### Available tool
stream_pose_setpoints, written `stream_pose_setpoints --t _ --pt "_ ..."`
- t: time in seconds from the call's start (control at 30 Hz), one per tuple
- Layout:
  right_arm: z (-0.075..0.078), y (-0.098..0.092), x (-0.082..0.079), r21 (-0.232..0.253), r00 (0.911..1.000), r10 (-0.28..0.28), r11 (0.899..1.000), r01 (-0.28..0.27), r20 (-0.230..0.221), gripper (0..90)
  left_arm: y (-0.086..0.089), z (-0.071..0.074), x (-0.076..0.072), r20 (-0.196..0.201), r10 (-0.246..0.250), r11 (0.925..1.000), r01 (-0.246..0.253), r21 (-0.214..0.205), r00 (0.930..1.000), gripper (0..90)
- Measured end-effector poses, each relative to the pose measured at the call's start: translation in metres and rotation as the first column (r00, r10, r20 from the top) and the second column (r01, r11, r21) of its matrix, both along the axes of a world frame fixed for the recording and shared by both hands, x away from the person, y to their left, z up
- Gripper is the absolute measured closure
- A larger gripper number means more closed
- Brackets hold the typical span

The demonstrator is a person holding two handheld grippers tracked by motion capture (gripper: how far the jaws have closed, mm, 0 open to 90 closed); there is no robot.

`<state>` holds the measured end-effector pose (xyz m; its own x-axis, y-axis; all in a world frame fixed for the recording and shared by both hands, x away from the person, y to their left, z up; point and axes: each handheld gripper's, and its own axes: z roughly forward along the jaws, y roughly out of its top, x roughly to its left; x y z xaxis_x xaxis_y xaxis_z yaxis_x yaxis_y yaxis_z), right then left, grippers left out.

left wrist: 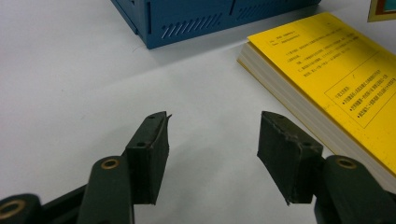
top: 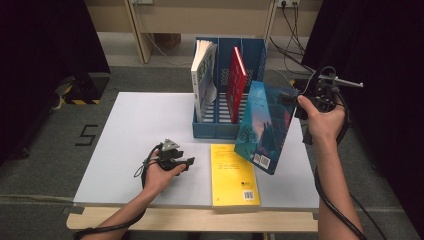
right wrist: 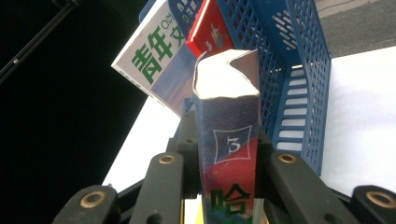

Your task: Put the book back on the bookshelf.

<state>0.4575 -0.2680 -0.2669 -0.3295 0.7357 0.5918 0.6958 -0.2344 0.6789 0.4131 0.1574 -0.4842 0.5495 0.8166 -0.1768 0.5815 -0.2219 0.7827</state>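
Observation:
My right gripper (top: 295, 106) is shut on a teal book (top: 264, 127) and holds it tilted in the air, just right of the blue file rack (top: 228, 127). In the right gripper view the book's spine (right wrist: 229, 140) stands between the two jaws, pointing at the rack's mesh wall (right wrist: 289, 84). A white book (top: 203, 80) and a red book (top: 236, 82) stand in the rack's slots. A yellow book (top: 234, 175) lies flat at the table's front edge. My left gripper (top: 190, 162) rests open on the white table, its fingers (left wrist: 149, 149) apart with nothing between them, left of the yellow book (left wrist: 336, 79).
The white tabletop (top: 135, 135) has free room on its left half. The rack's right slot holds no book. Black curtains hang on both sides, and cables trail on the floor behind the table.

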Motion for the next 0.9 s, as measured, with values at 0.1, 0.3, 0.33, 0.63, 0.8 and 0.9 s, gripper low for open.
stream_pose_setpoints --t 0.1,0.3,0.33,0.63,0.8,0.9 --pt "0.003 -0.001 0.000 -0.003 1.0000 -0.004 1.000 0.004 0.007 74.7 0.000 0.000 0.000 0.000 0.000 1.0000 0.000 -0.001 1.0000 42.7" --pt "0.008 -0.001 0.000 -0.004 0.9999 -0.007 1.000 0.007 0.015 74.7 0.001 -0.001 -0.001 -0.001 0.003 1.0000 -0.003 -0.002 1.0000 42.7" --pt "0.009 -0.001 0.001 -0.007 0.9998 -0.006 1.000 0.007 0.019 74.7 0.001 -0.001 -0.001 -0.001 0.003 1.0000 -0.003 -0.002 1.0000 42.7" --pt "0.016 0.000 0.002 -0.008 0.9996 -0.007 1.000 0.008 0.028 74.7 0.002 -0.001 -0.001 -0.001 0.009 1.0000 -0.009 -0.003 1.0000 42.6" --pt "0.019 0.000 0.003 -0.011 0.9994 -0.010 1.000 0.011 0.033 74.7 0.003 0.000 -0.001 0.001 0.007 1.0000 -0.007 -0.005 1.0000 42.5" --pt "0.022 0.000 0.004 -0.006 0.9993 -0.011 1.000 0.012 0.036 74.7 0.003 0.000 0.000 0.001 0.007 1.0000 -0.007 -0.005 1.0000 42.5"
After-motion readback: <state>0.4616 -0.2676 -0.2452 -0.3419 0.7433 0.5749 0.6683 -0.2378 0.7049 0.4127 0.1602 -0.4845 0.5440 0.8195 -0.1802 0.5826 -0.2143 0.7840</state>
